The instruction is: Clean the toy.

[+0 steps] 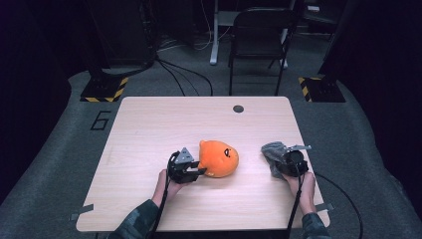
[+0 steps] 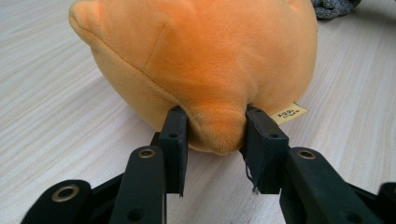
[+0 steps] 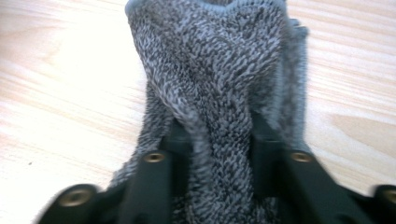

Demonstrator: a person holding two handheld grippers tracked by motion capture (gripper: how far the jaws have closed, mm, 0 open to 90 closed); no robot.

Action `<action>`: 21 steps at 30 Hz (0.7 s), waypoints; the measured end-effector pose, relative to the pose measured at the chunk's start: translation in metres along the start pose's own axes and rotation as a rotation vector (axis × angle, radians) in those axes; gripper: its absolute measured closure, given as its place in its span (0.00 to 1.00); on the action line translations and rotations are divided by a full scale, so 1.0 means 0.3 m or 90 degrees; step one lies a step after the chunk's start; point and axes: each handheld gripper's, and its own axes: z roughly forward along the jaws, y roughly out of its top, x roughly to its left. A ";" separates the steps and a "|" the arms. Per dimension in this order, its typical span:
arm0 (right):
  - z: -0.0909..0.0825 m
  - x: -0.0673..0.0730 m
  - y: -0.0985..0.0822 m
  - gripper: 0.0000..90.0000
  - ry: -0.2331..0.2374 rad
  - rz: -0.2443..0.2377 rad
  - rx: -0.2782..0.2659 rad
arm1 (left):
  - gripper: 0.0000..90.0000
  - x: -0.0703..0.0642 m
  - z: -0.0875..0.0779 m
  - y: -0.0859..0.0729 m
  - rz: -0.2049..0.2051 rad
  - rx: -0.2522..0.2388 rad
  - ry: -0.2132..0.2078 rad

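The left tool (image 2: 212,128) pinches a nub of the orange plush toy (image 1: 218,158) at mid-desk (image 1: 149,124); the right tool (image 3: 219,140) clamps the grey knitted cloth (image 3: 219,70) lying near the right edge. Grasping looks complete; lifting both probably comes next.

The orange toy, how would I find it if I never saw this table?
Look at the light wooden table. Near its middle lies a round orange plush toy, pinched by the left gripper. The neighbouring grey knitted cloth is flat and dull; the toy is bright, with a dark eye.
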 end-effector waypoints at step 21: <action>-0.195 0.104 0.086 0.85 0.125 0.033 -0.142 | 0.74 -0.012 0.002 -0.006 0.005 -0.026 0.010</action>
